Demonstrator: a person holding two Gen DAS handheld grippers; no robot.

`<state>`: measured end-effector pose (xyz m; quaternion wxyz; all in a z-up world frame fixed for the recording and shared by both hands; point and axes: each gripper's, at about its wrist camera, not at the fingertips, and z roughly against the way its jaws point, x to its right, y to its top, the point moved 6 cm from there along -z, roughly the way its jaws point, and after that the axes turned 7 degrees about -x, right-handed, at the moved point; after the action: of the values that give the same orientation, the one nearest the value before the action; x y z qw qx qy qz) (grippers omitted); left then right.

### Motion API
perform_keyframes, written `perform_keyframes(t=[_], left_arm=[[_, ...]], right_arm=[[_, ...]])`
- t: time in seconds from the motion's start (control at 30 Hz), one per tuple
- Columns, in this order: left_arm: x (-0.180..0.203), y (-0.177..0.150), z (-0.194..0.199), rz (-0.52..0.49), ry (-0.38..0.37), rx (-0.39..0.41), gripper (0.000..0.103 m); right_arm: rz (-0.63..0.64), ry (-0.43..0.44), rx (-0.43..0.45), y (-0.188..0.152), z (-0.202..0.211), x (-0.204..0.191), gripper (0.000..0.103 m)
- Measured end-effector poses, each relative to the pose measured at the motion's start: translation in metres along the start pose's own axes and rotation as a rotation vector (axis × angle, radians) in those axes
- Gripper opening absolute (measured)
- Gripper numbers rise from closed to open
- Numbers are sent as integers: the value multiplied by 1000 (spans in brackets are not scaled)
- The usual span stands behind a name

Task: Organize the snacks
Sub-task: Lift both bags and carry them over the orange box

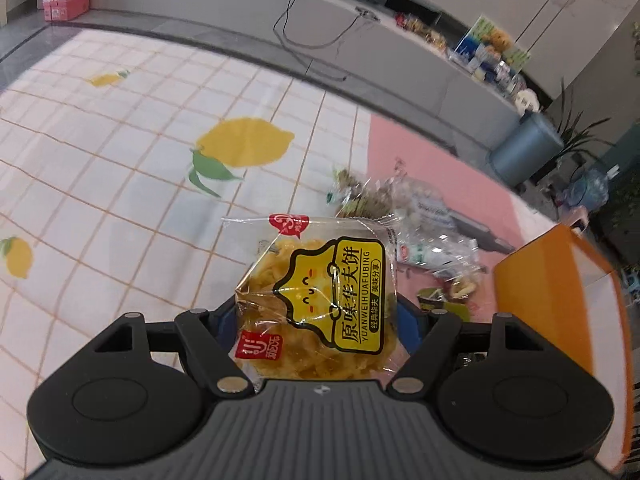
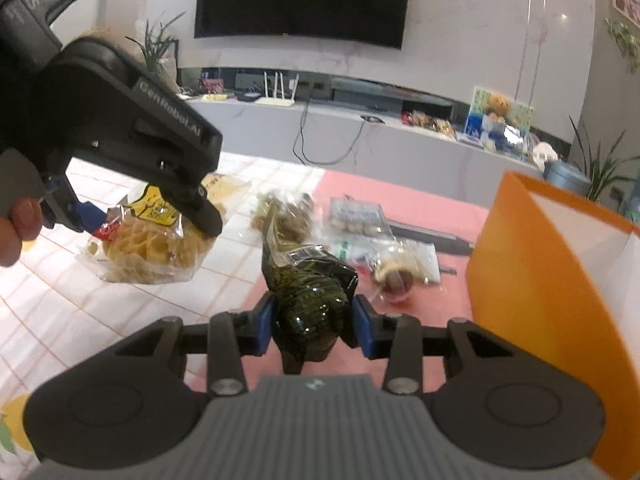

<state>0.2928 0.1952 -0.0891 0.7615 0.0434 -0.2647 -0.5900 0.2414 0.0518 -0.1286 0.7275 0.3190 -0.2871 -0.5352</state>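
Now the left gripper (image 1: pixel 316 316) pinches a waffle pack (image 1: pixel 320 300) between its blue pads, and the pack hangs clear above the lemon cloth (image 1: pixel 120 168). The right gripper (image 2: pixel 314 324) squeezes a dark green packet (image 2: pixel 310 304) tightly, lifted over the pink mat (image 2: pixel 420 200). More snacks (image 2: pixel 360 232) lie in a loose pile on the mat, between the cloth and the orange box (image 2: pixel 532 264), which stands at the right.

Lemon-print checked cloth (image 1: pixel 120 152), pink mat (image 1: pixel 432 184) beside it; snack packets (image 2: pixel 360 216), orange box (image 2: pixel 532 264), seemingly on the mat
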Motion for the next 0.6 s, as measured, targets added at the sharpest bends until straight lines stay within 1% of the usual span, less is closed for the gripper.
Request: perform_keyframes(t=[0.13, 0.2, 0.27, 0.43, 0.5, 0.6], left_arm=[[3, -4, 33, 11, -39, 61, 86], [6, -6, 53, 9, -41, 109, 86], [11, -8, 71, -14, -44, 134, 86], [30, -18, 112, -51, -78, 192, 86], [41, -23, 126, -66, -102, 212, 86], [61, -32, 144, -100, -140, 235, 86]], right_arm=[[10, 14, 40, 6, 24, -7, 39], [0, 17, 72, 10, 40, -6, 39], [-5, 8, 102, 16, 56, -2, 39], [-54, -2, 154, 27, 97, 21, 39], [-74, -11, 172, 29, 115, 33, 39], [-102, -50, 202, 33, 139, 57, 40]])
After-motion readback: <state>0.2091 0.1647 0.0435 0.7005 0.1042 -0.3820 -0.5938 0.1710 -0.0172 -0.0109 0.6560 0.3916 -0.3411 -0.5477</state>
